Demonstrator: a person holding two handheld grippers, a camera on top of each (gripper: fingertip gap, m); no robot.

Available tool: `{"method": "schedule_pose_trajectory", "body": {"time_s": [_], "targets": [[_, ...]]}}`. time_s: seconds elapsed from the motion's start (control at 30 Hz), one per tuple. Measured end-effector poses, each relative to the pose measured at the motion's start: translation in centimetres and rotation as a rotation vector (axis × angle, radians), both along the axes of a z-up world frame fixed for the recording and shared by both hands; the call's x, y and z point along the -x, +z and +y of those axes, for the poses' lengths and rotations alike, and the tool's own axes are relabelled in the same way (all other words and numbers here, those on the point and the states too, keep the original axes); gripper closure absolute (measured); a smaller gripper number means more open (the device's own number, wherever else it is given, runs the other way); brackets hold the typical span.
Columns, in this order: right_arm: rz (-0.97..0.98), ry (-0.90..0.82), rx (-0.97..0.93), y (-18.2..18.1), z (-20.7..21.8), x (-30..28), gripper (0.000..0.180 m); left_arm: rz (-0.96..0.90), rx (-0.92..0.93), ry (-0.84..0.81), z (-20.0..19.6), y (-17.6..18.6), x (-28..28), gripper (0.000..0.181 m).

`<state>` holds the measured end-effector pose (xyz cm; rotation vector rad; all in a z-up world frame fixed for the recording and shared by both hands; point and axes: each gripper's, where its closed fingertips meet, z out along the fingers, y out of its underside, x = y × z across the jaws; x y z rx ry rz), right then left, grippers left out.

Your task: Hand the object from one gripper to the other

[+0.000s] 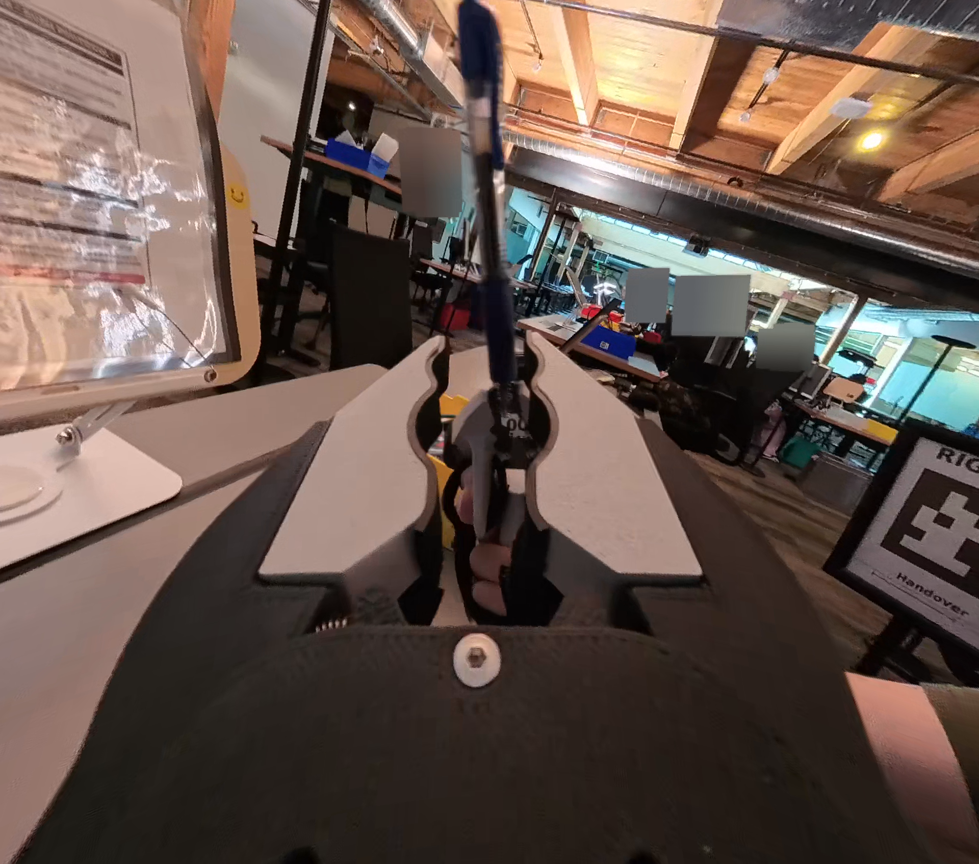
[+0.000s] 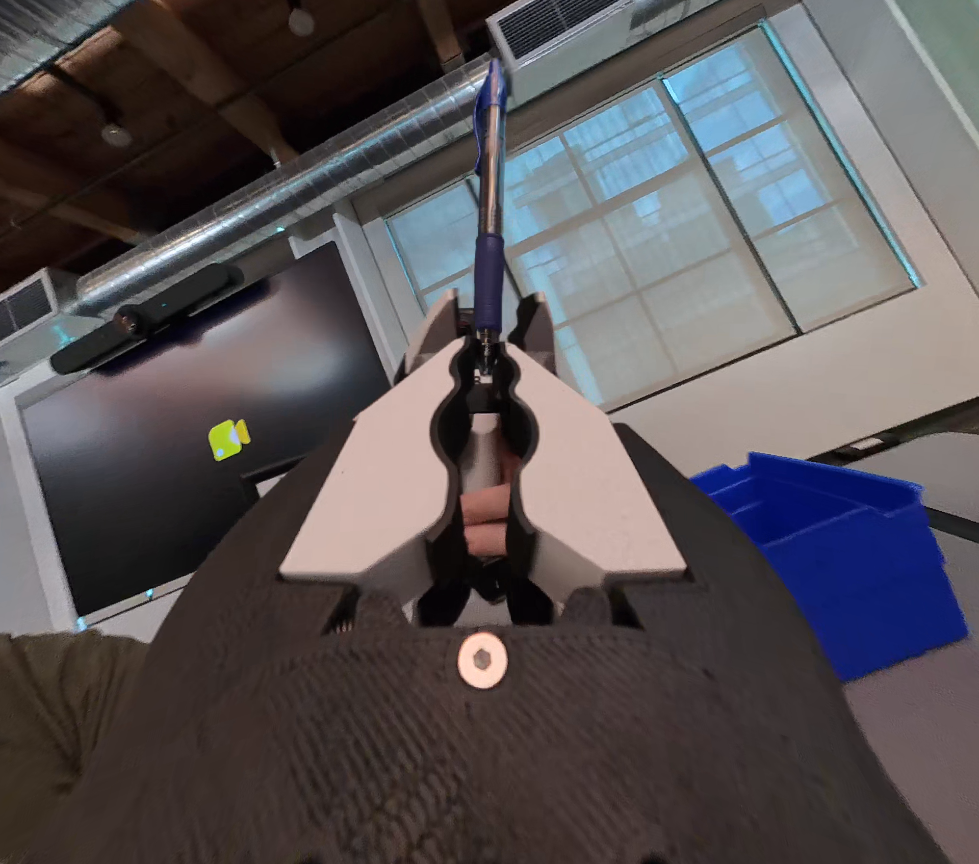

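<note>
A blue click pen [image 1: 479, 60] stands nearly upright between the two grippers, which meet tip to tip. My right gripper [image 2: 484, 354] is shut on the pen's [image 2: 490, 182] metal writing tip, with its jaws close together. My left gripper [image 1: 487, 351] is open around the pen's blue rubber grip, with a gap showing on the pen's left side. The left gripper's fingers [image 2: 442, 319] show beyond the right gripper's, on either side of the grip. A grey part of the right gripper [image 1: 477, 446] and a hand behind it show through the left jaws.
A white stand holding a laminated sheet [image 1: 106, 203] sits on the grey table [image 1: 79, 627] at left, with a black floor lamp [image 1: 307, 150] behind. A framed marker sign [image 1: 927, 531] stands at right. A blue bin [image 2: 847, 563] and a dark wall screen [image 2: 185, 415] flank the right gripper. My two grippers' fingertips are within a few centimetres of each other.
</note>
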<state>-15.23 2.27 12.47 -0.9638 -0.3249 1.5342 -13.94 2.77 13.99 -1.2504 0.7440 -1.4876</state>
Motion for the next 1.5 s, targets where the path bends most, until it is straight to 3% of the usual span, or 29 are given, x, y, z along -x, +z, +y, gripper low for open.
{"method": "schedule_pose_trajectory", "body": {"time_s": [0.3,0.4,0.47,0.6,0.77,0.87,0.97,1.1,1.5], "targets": [[-0.048,0.04,-0.121,1.0,-2.0,1.5,0.173,0.053,-0.196,-0.07,-2.6,1.2,1.0,0.172],[-0.182,-0.157,-0.189,0.9,-1.3,1.2,0.145,0.217,-0.299,0.121,-0.5,0.3,2.2,0.173],[-0.312,-0.308,-0.244,0.8,-0.8,0.8,0.137,0.364,-0.422,0.317,1.7,-0.5,3.7,0.172],[-0.569,-0.7,-0.377,1.5,-0.1,-1.0,0.137,0.568,-0.679,0.659,4.6,-0.6,6.2,0.172],[-1.008,-1.003,-0.777,2.3,-2.7,0.1,0.135,0.885,-1.118,0.889,6.1,-2.2,6.7,0.172],[-1.181,-1.012,-0.932,1.7,-3.9,1.2,0.13,0.964,-1.325,0.795,5.1,-4.4,5.0,0.172],[-1.324,-0.95,-0.921,0.3,-3.6,1.4,0.129,1.004,-1.459,0.743,4.4,-5.6,3.8,0.172],[-1.595,-0.948,-0.871,-3.1,-1.3,-0.2,0.147,1.044,-1.563,0.697,3.6,-6.7,2.7,0.172],[-1.654,-0.866,-0.851,-5.4,-0.3,-0.9,0.162,1.013,-1.594,0.609,2.2,-7.5,1.5,0.172]]}}
